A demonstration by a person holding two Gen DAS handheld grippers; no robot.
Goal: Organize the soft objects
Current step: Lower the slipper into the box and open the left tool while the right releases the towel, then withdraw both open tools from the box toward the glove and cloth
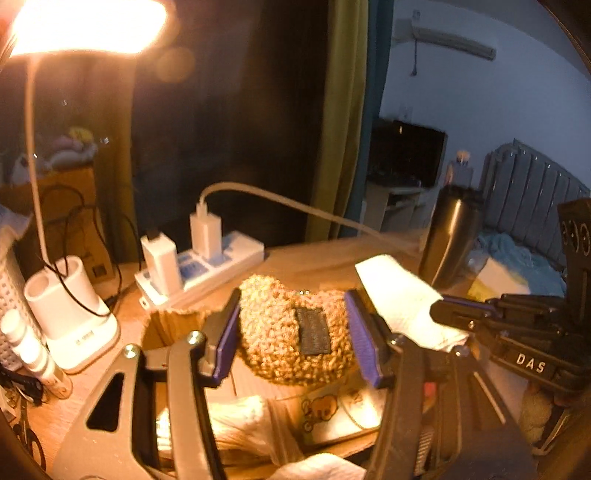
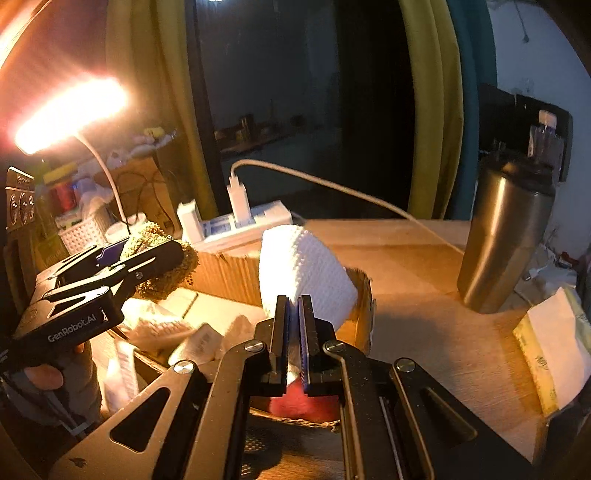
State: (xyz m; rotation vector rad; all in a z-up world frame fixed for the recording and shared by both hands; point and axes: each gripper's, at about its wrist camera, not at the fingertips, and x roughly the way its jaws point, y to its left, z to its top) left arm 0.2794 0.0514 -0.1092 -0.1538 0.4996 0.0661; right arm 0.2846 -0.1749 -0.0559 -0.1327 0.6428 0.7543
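My left gripper (image 1: 295,332) is shut on a tan knitted pouch (image 1: 291,328) with a dark label, held above an open cardboard box (image 1: 162,325). The same gripper (image 2: 147,258) and its pouch (image 2: 162,266) show at the left of the right wrist view. My right gripper (image 2: 294,314) is shut on a folded white cloth (image 2: 303,269) over the box's right end (image 2: 364,310). That gripper (image 1: 439,314) with the cloth (image 1: 399,295) appears at the right of the left wrist view. Pale soft items (image 2: 159,328) and something red (image 2: 303,402) lie inside the box.
A steel tumbler (image 2: 506,236) stands on the wooden desk (image 2: 436,332) to the right. A white power strip (image 1: 207,269) with chargers and a cable lies behind the box. A lit desk lamp (image 1: 88,26), white holder (image 1: 66,306), small bottles and a tissue pack (image 2: 554,347) crowd the edges.
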